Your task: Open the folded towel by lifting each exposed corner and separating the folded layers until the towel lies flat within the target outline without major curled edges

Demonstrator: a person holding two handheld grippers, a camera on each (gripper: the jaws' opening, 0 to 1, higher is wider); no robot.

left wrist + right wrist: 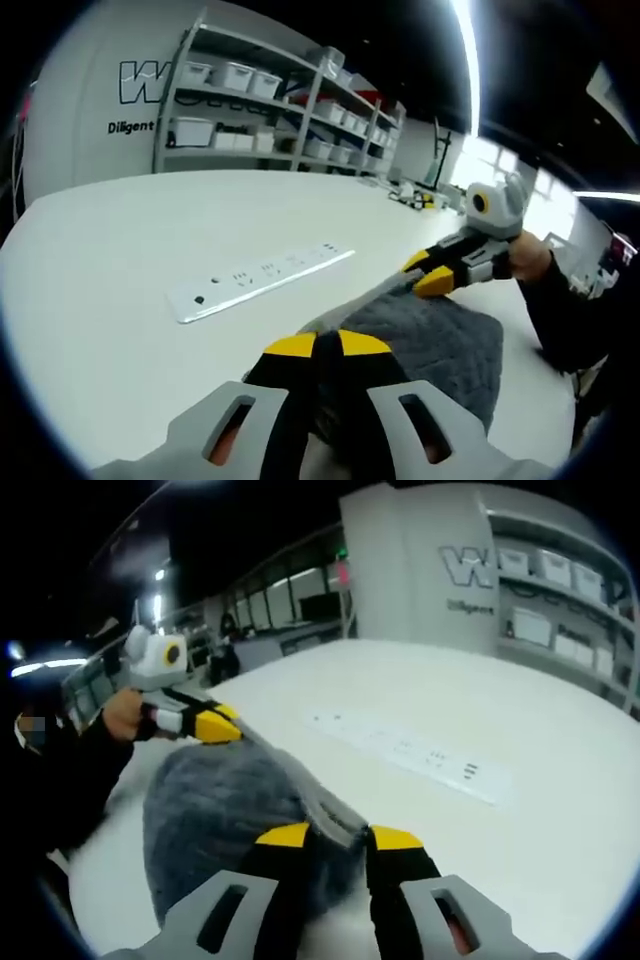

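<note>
Your left gripper (326, 345) and right gripper (340, 837) each pinch an edge of the grey towel (440, 345), stretched between them just above the white table (120, 250). A power strip (262, 281) lies nearby; bare tabletop extends beyond it.

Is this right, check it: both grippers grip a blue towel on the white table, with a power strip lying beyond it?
Not quite. The towel is grey, not blue, as the left gripper view shows. The rest stands: the left gripper and right gripper grip it on the white table, the power strip beyond.
</note>
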